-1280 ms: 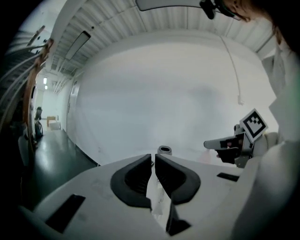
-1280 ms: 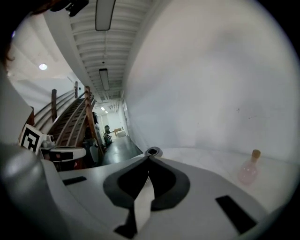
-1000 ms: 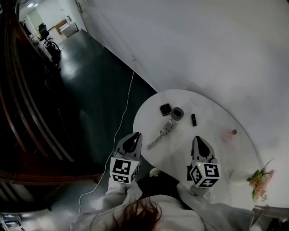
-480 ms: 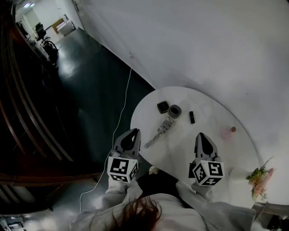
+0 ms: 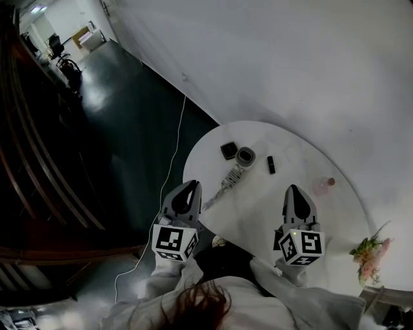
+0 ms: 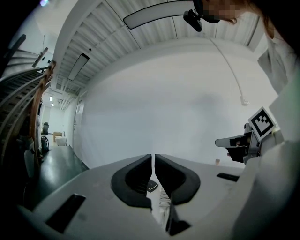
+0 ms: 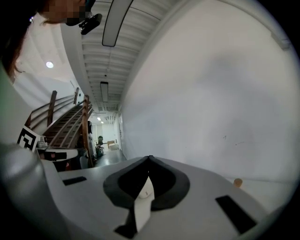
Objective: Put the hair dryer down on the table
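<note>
Both forearms reach out side by side over the near edge of the table [image 5: 253, 207], held roughly level. The left gripper [image 5: 187, 191] and the right gripper [image 5: 297, 192] each have their jaws closed together on nothing. Farther off, left of centre, the hair dryer [image 5: 234, 172] lies on the tabletop.

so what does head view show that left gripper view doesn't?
Head view only: the flowers at the table's edge. Left gripper view only: the long ceiling light strip. Both: the white round table, the black square case on it, and the right hand-held gripper.
</note>
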The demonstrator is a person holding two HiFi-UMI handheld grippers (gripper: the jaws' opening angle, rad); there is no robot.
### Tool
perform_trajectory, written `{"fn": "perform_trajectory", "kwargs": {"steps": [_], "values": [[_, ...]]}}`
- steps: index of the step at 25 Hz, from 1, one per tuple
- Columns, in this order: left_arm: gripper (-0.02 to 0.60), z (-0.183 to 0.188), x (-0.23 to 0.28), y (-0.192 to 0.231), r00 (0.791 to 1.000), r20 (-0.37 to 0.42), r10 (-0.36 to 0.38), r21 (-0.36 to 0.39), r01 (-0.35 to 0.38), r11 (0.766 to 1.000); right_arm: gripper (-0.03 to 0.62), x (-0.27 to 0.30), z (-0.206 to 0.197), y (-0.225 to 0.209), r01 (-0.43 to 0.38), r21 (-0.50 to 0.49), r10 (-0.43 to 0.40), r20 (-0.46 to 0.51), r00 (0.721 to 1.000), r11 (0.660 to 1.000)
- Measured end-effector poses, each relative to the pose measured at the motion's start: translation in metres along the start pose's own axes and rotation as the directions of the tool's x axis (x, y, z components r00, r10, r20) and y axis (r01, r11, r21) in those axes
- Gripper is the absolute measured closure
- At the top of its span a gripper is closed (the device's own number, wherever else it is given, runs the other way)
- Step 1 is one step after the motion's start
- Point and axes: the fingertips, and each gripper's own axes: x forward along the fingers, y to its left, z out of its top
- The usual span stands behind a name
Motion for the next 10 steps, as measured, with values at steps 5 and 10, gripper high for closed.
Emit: {"fn": "perform_trajectory", "kwargs": {"steps": [5,10], "values": [[0.549,0.006,0.001,-0.007,1.0,0.015,0.002,0.005,-0.002,1.0,0.546,-0.003,0.003,-0.002,-0.01,0.015,0.01,0.012,1.0,1.0],[0.549,0.008,0.002,-0.012,1.0,0.024,0.008,0.0,-0.008,1.0,0.546,-0.007,0.004,-0.007,-0.008,0.014,0.008,0.017,1.0,1.0]]}}
